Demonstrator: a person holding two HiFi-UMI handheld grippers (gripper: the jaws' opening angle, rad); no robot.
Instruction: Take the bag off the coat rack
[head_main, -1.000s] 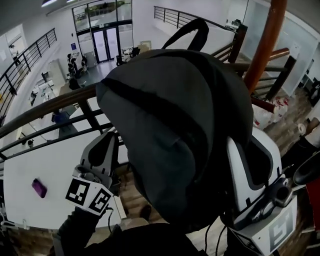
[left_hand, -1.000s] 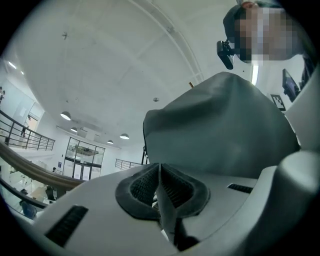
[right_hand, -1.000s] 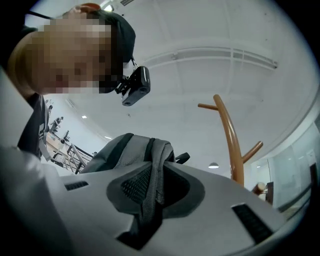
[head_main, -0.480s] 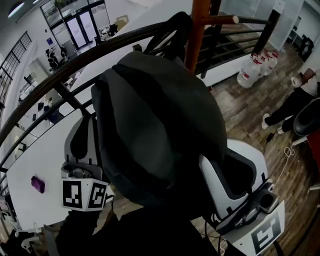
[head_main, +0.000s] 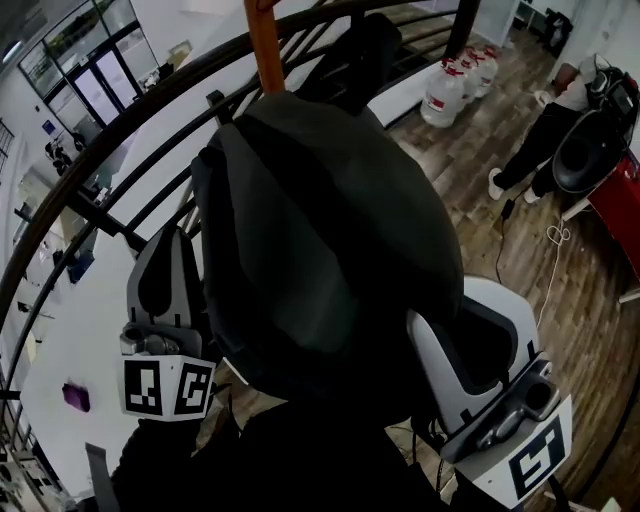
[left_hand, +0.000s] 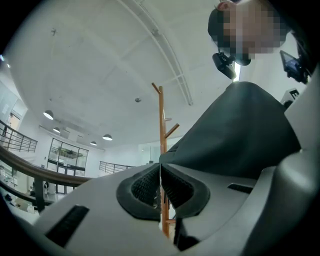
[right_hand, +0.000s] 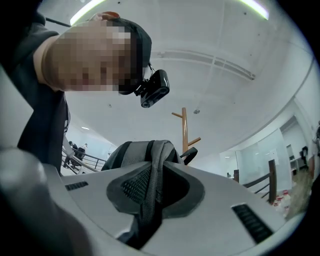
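A dark backpack (head_main: 330, 220) fills the space between the two hand-held grippers, close against the person, its long axis running away toward the orange-brown coat rack (head_main: 263, 40), whose pole stands just beyond the backpack's top. The right gripper (right_hand: 155, 175) is clamped on a grey strap (right_hand: 151, 200) of the backpack. The left gripper (left_hand: 161, 172), jaws drawn together, sits against the backpack's left side, perhaps pinching its edge.
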